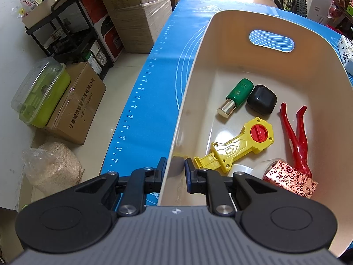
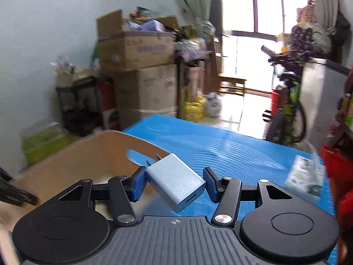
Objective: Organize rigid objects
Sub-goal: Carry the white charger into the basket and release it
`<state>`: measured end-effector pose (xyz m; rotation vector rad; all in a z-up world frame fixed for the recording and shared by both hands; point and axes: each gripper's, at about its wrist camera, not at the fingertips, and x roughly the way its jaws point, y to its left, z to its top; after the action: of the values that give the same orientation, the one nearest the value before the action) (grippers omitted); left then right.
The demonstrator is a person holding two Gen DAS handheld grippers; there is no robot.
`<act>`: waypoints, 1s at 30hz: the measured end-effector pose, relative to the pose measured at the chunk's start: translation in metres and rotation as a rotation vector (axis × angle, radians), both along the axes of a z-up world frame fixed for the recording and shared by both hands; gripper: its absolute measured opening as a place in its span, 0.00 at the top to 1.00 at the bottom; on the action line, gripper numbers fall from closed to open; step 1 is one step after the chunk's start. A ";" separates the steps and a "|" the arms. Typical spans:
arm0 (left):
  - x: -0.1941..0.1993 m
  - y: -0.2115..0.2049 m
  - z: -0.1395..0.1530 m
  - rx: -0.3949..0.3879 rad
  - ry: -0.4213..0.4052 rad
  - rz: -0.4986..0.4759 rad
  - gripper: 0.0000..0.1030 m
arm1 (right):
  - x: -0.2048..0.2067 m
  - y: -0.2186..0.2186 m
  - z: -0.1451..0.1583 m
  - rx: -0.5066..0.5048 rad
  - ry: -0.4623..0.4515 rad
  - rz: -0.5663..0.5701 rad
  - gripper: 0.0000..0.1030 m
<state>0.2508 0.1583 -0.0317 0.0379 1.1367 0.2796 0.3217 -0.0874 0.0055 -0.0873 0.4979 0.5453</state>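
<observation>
My left gripper (image 1: 175, 167) is shut on the near left wall of a beige bin (image 1: 194, 70), one finger outside and one inside. Inside the bin lie a green bottle with a silver cap (image 1: 237, 96), a black case (image 1: 262, 102), a yellow toy with a red dial (image 1: 238, 143), red pliers (image 1: 296, 137), a roll of clear tape (image 1: 267, 165) and a red patterned box (image 1: 291, 182). My right gripper (image 2: 175, 182) is shut on a silver-grey wall charger (image 2: 176, 181), prongs pointing away to the left, held in the air beside the beige bin (image 2: 77, 154).
The bin stands on a blue mat (image 1: 141, 101) that reaches the table's left edge. A white printed carton (image 2: 305, 176) lies on the blue mat (image 2: 231, 150) at the right. Cardboard boxes (image 1: 132, 11), a black rack (image 1: 66, 33) and a bicycle (image 2: 286, 114) crowd the floor around the table.
</observation>
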 end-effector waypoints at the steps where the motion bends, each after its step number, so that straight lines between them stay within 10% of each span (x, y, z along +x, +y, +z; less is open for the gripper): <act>1: 0.000 0.000 0.000 0.001 0.000 -0.001 0.81 | -0.003 0.007 0.002 0.005 0.002 0.012 0.42; 30: 0.001 -0.003 -0.001 0.017 0.001 0.003 0.79 | -0.026 0.090 -0.041 -0.044 0.175 0.128 0.37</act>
<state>0.2522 0.1550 -0.0325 0.0516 1.1357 0.2924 0.2955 0.0021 -0.0355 -0.1139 0.6784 0.6707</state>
